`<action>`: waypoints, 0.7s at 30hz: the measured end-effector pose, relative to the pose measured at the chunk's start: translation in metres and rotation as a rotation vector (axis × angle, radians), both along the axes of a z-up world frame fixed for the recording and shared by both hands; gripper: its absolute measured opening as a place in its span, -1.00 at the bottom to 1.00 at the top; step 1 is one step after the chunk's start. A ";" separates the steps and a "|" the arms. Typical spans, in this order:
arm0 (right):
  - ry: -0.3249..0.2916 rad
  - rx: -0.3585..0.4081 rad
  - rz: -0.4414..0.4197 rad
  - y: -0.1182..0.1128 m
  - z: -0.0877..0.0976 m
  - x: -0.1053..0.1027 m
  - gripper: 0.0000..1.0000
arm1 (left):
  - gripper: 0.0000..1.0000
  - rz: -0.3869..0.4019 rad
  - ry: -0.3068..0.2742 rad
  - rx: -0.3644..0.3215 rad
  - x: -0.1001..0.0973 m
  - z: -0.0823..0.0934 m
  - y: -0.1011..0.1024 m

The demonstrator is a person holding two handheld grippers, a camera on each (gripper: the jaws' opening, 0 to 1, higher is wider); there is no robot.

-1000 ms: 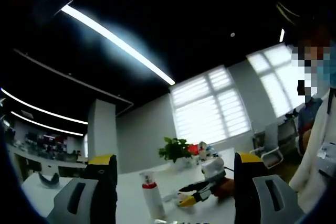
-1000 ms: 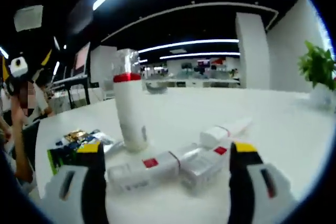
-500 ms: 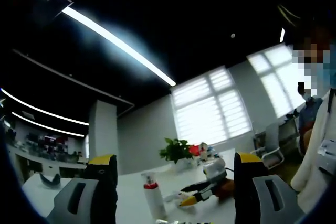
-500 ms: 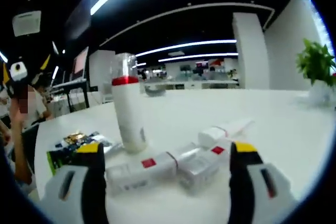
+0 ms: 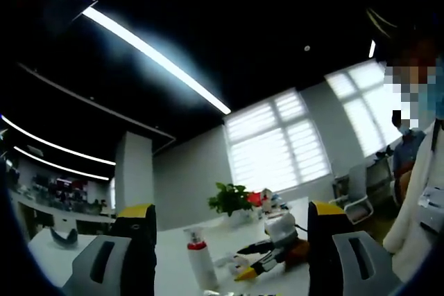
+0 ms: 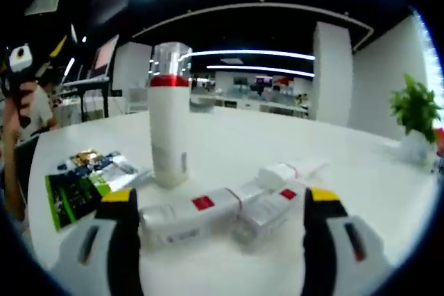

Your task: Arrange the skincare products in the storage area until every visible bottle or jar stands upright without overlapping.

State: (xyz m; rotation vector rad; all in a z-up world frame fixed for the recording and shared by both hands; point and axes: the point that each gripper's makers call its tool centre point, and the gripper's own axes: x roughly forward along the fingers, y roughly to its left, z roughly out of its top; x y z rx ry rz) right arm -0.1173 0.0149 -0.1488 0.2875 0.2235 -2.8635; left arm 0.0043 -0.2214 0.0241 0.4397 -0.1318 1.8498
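On the white table (image 6: 236, 140) a tall white bottle (image 6: 168, 129) with a red band and a clear cap stands upright. In front of it two white bottles with red labels lie on their sides, one (image 6: 187, 214) to the left and one (image 6: 267, 207) to the right. A white tube (image 6: 286, 170) lies behind them. My right gripper (image 6: 222, 240) hangs open just short of the lying bottles, holding nothing. In the left gripper view the upright bottle (image 5: 199, 265) is far off between the jaws of my open, empty left gripper (image 5: 229, 258). The right gripper (image 5: 267, 260) is beside that bottle.
A green snack packet (image 6: 80, 185) lies left of the upright bottle. A potted plant (image 6: 415, 112) stands at the table's far right, also seen as a plant (image 5: 229, 197) in the left gripper view. A person in white (image 5: 423, 199) stands at the right. A hand (image 6: 21, 102) shows at the far left.
The right gripper view has risen and tipped down a little, so the table and lying bottles show more from above. The left gripper view has barely shifted.
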 end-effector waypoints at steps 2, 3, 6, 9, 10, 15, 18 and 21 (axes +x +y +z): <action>0.007 0.009 -0.023 0.003 0.000 0.004 1.00 | 0.83 0.000 0.003 -0.003 0.001 0.000 0.001; 0.008 0.014 -0.035 0.006 0.000 0.004 1.00 | 0.83 0.000 0.005 -0.004 0.001 0.000 0.001; 0.011 0.011 -0.048 0.009 0.001 0.003 0.98 | 0.83 0.001 0.007 -0.006 0.001 -0.001 0.001; 0.013 0.004 -0.055 0.011 0.002 0.003 0.95 | 0.83 0.007 0.013 -0.007 0.001 0.000 0.000; 0.013 0.004 -0.061 0.012 0.002 0.003 0.94 | 0.83 0.009 0.015 -0.008 0.002 0.000 -0.001; 0.026 -0.012 -0.078 0.017 0.004 0.004 0.93 | 0.82 0.012 0.018 -0.005 0.002 0.001 -0.002; 0.029 -0.019 -0.095 0.020 0.005 0.005 0.91 | 0.81 -0.001 0.006 0.009 0.003 0.003 -0.003; 0.028 -0.017 -0.107 0.024 0.004 0.005 0.87 | 0.81 0.011 0.016 0.000 0.002 0.002 -0.004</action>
